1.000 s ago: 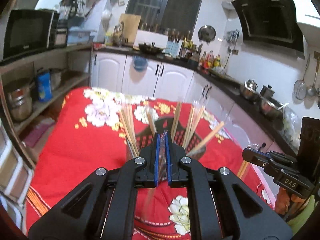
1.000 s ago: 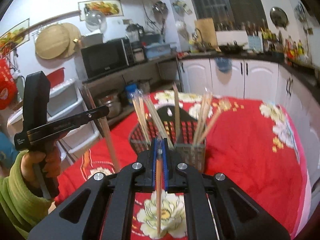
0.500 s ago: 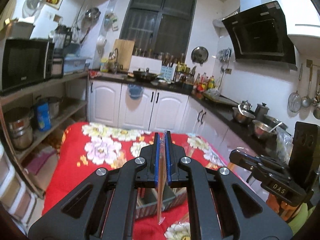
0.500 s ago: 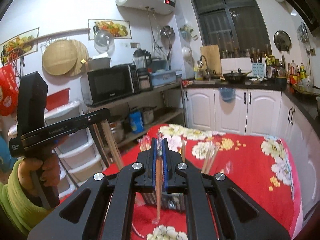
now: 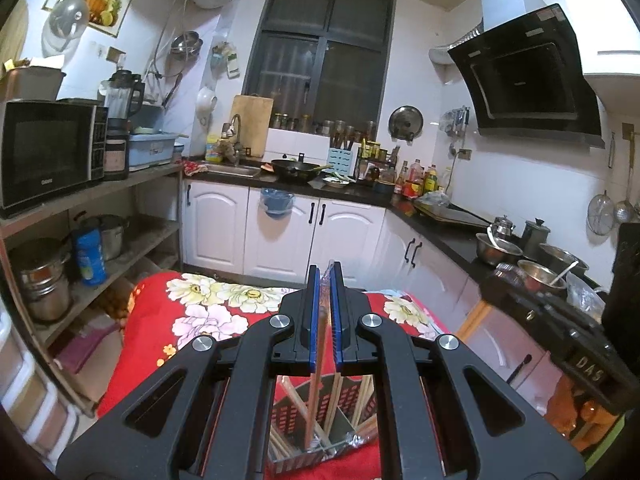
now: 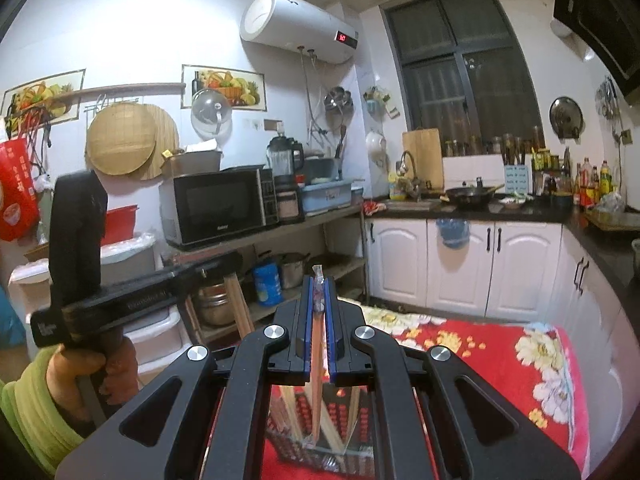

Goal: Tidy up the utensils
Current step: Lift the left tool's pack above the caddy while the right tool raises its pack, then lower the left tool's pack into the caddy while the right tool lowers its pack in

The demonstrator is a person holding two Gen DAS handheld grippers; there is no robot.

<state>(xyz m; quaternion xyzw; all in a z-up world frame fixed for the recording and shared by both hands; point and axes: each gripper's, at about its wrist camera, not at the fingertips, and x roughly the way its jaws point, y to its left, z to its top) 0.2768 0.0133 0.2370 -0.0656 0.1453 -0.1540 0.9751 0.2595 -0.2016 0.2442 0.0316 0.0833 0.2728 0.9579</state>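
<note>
Left wrist view: the left gripper (image 5: 325, 280) pinched a wrapped chopstick (image 5: 316, 360) upright over the basket (image 5: 296, 412). The right gripper (image 6: 319, 288) pinched another chopstick (image 6: 318, 360), ready to sort.

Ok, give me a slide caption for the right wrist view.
Right gripper clamps a plastic-wrapped chopstick pair above the utensil basket on the red floral tablecloth.

A basket (image 5: 320, 412) full of chopsticks (image 5: 362, 400) sits on the table (image 5: 160, 344), down at 6 o'clock. The microwave (image 5: 48, 152) stands on a shelf at 9 o'clock with pots (image 5: 44, 288) under it. The sink (image 5: 232, 170) is at 12 o'clock, and bowls (image 5: 500, 250) sit on the counter at 3 o'clock.
</note>
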